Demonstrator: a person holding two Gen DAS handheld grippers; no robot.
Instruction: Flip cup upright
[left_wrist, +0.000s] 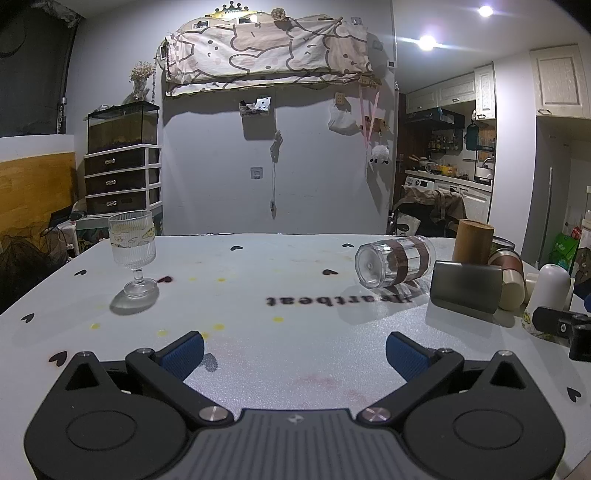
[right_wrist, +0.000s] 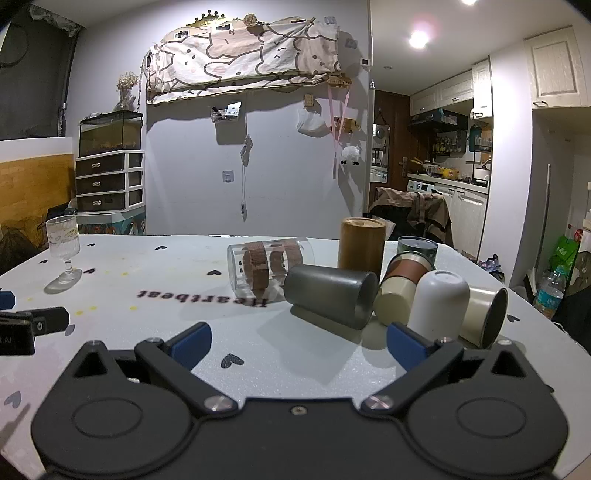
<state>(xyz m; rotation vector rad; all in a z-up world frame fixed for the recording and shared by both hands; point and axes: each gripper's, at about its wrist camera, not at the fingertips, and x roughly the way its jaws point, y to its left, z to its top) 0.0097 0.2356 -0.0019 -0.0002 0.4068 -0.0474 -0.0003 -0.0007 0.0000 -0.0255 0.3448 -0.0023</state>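
Note:
A clear glass cup with brown bands lies on its side on the white table, its base toward me; it also shows in the right wrist view. A grey cup lies on its side in front of it, also in the left wrist view. A cream and brown cup and a cream cup lie tipped. A white cup stands upside down. My left gripper is open and empty, well short of the cups. My right gripper is open and empty, just short of the grey cup.
A ribbed stemmed glass stands upright at the table's left, seen also in the right wrist view. A tall wooden cylinder and a dark tin stand behind the cups. The table's right edge is close to the cups.

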